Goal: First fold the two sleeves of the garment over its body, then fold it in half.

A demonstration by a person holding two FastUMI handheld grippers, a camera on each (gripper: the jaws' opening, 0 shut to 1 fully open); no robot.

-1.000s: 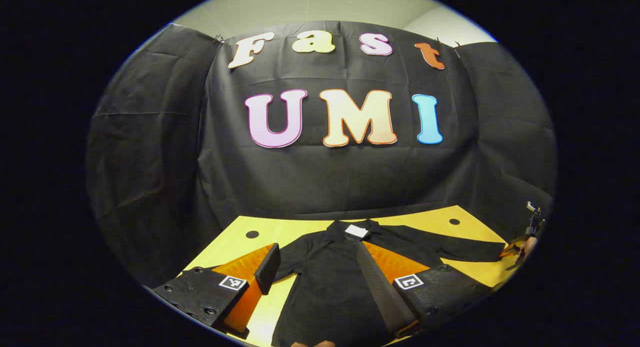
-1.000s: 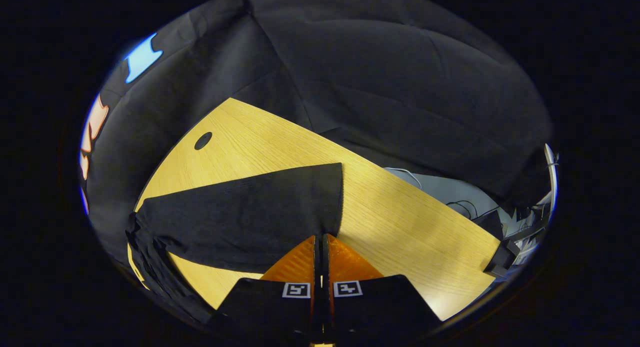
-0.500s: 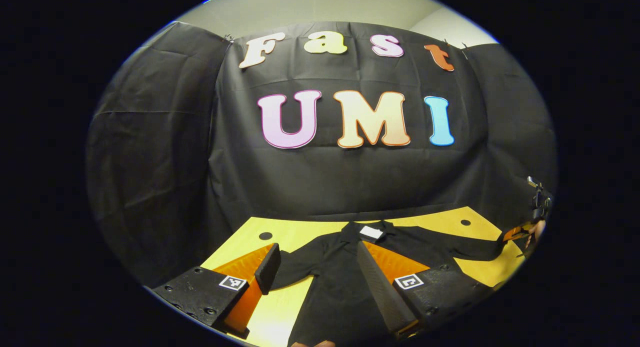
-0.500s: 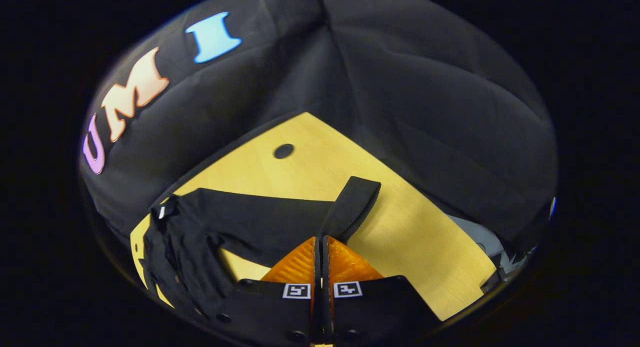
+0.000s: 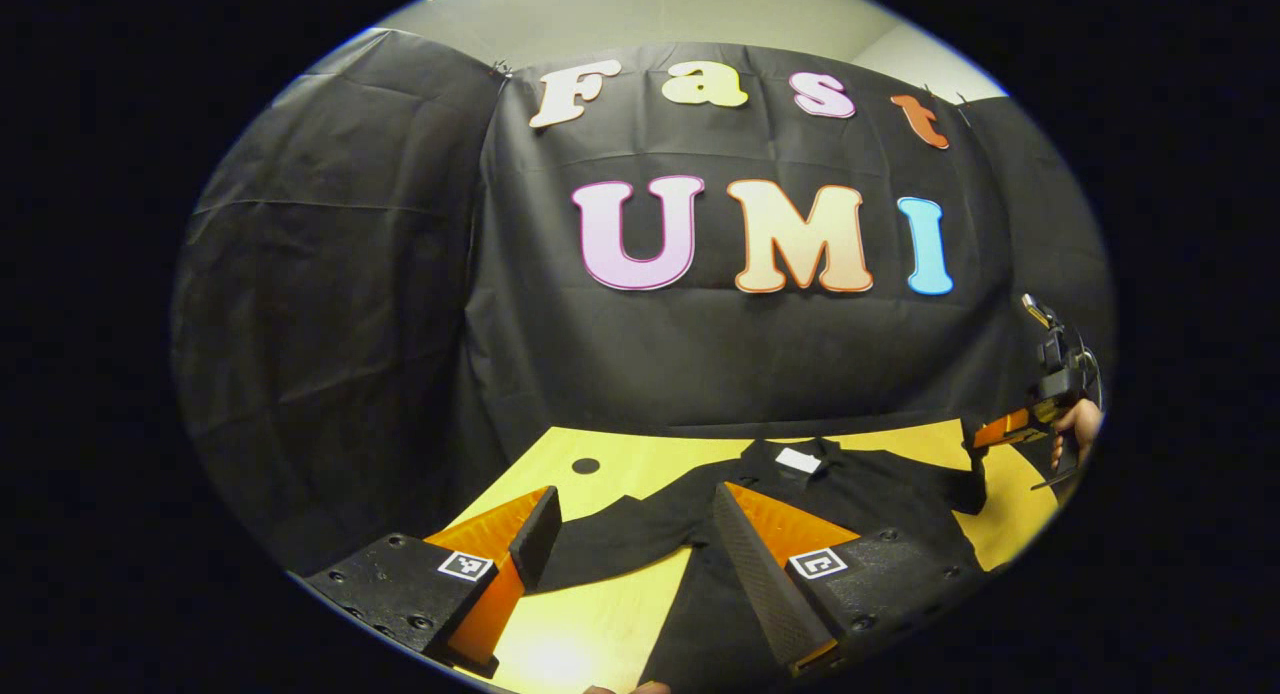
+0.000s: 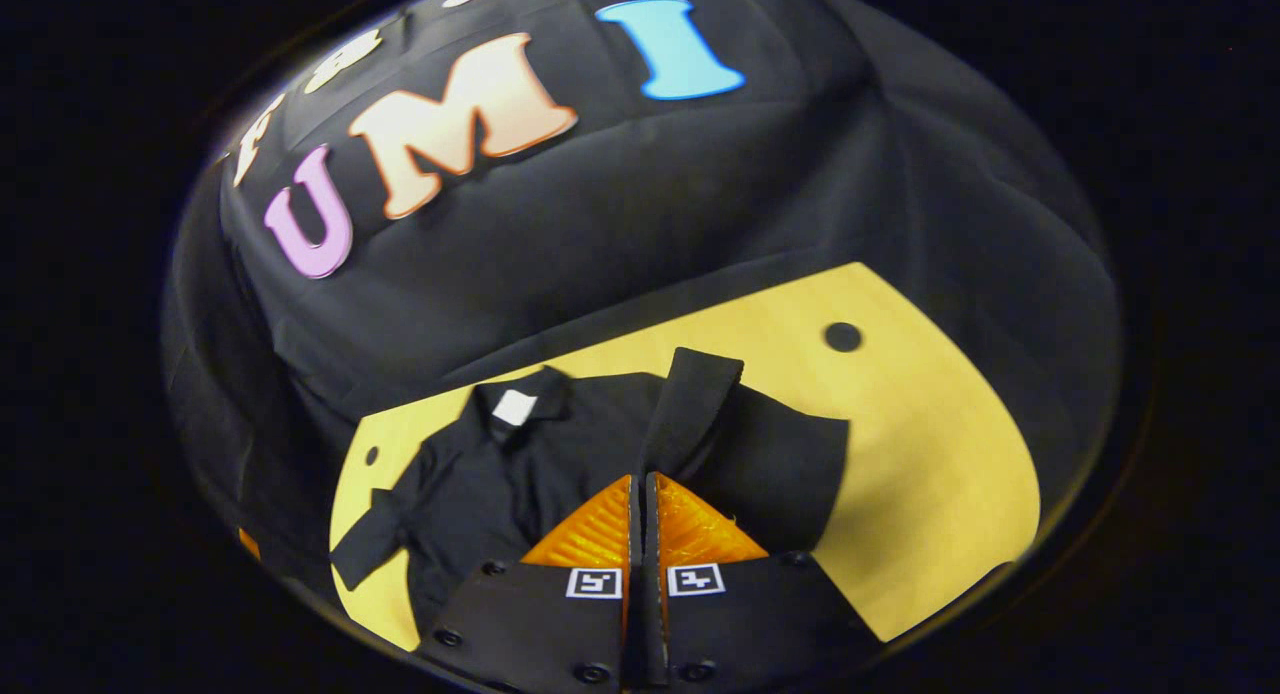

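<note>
1. Right gripper view shows the right gripper (image 6: 643, 479) with its jaws clenched on the cuff end of one sleeve (image 6: 700, 394) of the black garment (image 6: 500, 474); the cuff stands up in a stiff strip above the fingertips, lifted so it can travel over the body rather than drag across it
2. The garment lies spread on the yellow table (image 6: 930, 454), collar toward the booth's back wall, its white neck label (image 6: 515, 407) face up; the flat spread is what gives each fold a clean line to turn on
3. The held sleeve is doubled back on itself near the shoulder, so I judge the first sleeve fold to be under way and not yet laid down
4. In the left gripper view the left gripper (image 5: 625, 529) hangs low over the near part of the garment with its jaws released and nothing between them; the other sleeve (image 5: 620, 534) lies flat on the table just beyond its fingers, and I read this as waiting its turn there
5. Far to the right of that view the right gripper and the hand (image 5: 1075, 424) holding it appear small at the rim; the picture is badly warped there, so the cloth in its jaws is hard to make out from this side
6. The fold in half has not been started
</note>
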